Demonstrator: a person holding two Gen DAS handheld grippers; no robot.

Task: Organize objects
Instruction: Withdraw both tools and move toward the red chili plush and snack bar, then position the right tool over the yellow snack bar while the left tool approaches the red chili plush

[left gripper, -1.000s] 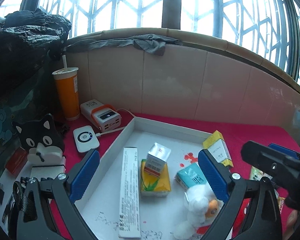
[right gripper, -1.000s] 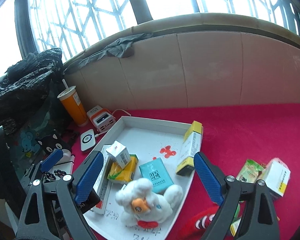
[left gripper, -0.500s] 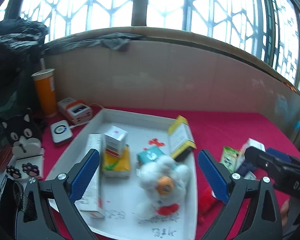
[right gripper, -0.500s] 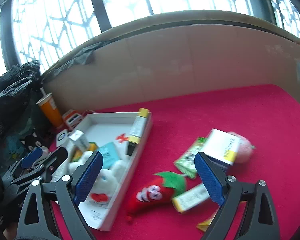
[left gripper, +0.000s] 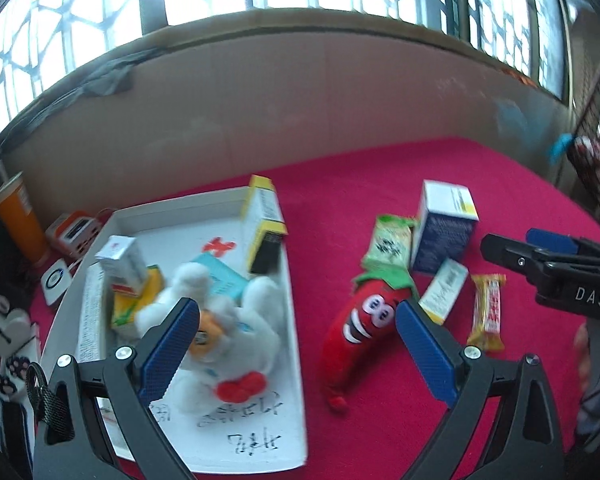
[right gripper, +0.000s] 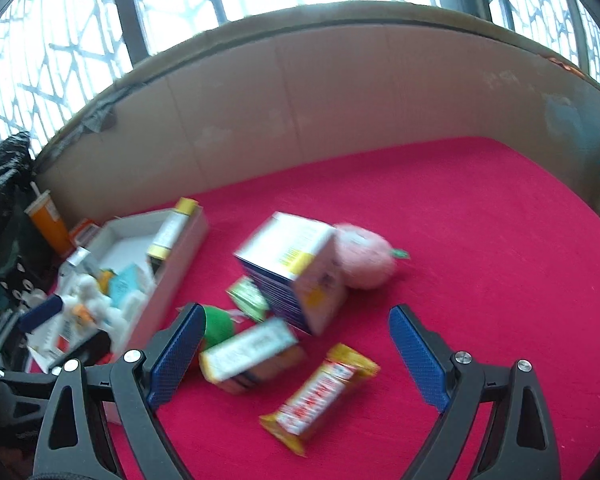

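A white tray (left gripper: 292,312) on the red cloth holds a white plush toy (left gripper: 236,320), a yellow-ended box (left gripper: 260,220) and several small boxes. To its right lie a red chili plush (left gripper: 360,324), a green packet (left gripper: 390,240), a blue-and-white box (left gripper: 444,228), a flat box (left gripper: 444,292) and a yellow snack bar (left gripper: 487,312). My left gripper (left gripper: 296,344) is open above the tray's right edge. My right gripper (right gripper: 294,356) is open over the flat box (right gripper: 248,352) and the snack bar (right gripper: 320,396). A pink plush (right gripper: 364,256) lies behind the blue-and-white box (right gripper: 296,268).
An orange cup (left gripper: 16,220), a power bank (left gripper: 74,232) and a black cat stand (left gripper: 4,320) sit left of the tray. A tiled wall (left gripper: 300,112) under the windows bounds the far side. The red cloth (right gripper: 480,240) stretches to the right.
Both grippers have swung to the right, away from the tray and toward the loose items on the red cloth. Both stay open. Nothing has been picked up.
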